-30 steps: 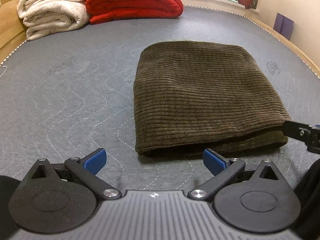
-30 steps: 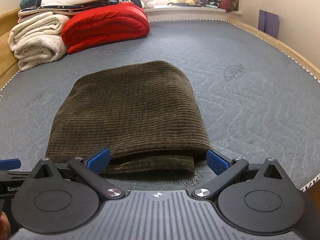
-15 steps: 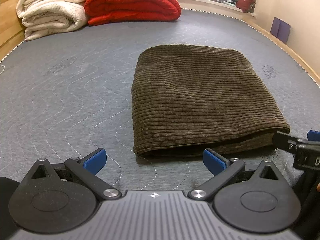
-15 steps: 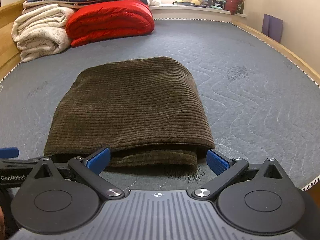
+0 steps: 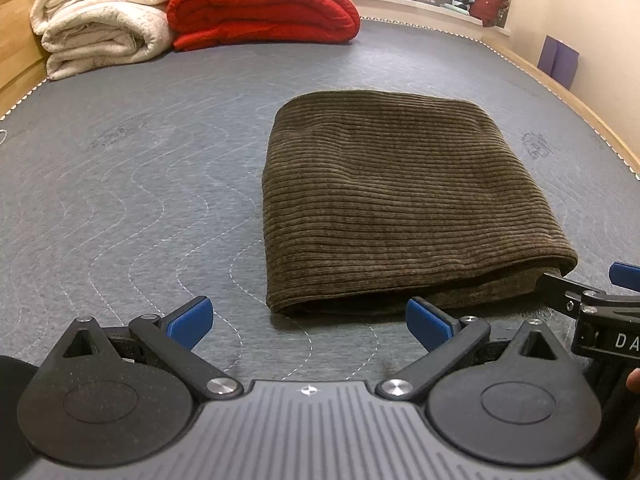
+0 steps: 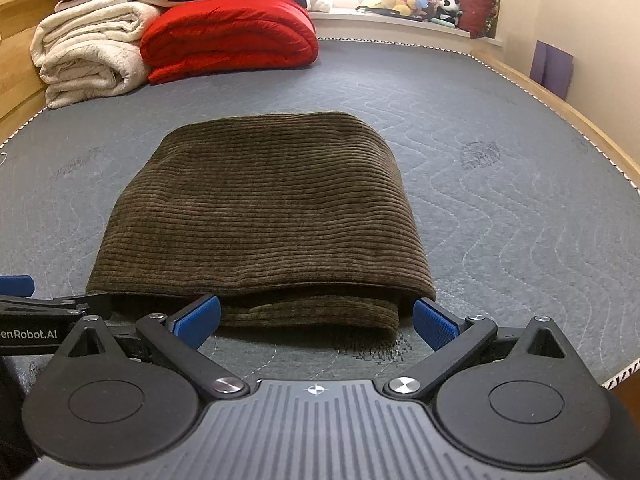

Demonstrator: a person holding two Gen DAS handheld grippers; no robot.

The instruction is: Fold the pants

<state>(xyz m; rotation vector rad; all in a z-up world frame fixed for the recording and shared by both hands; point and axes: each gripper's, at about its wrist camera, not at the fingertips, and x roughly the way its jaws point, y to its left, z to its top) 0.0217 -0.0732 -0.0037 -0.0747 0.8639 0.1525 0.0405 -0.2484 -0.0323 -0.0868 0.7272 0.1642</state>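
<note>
Dark brown corduroy pants (image 5: 400,208) lie folded into a thick rectangle on the grey quilted mattress (image 5: 120,184). My left gripper (image 5: 310,320) is open just short of the fold's near left corner, nothing between its blue pads. In the right wrist view the same pants (image 6: 264,216) lie straight ahead. My right gripper (image 6: 316,318) is open, its pads level with the near edge of the bundle but not closed on it. The layered open edges face me. Each gripper shows at the edge of the other's view.
Folded cream blankets (image 5: 100,20) and a red quilt (image 5: 264,4) are stacked at the far left. Plush toys (image 6: 420,0) sit on a ledge at the back. A wooden bed rail (image 6: 560,112) runs along the right; the mattress's near right edge (image 6: 620,372) is close.
Both grippers have drawn back slightly from the pants and stayed open. The folded bundle has not moved.
</note>
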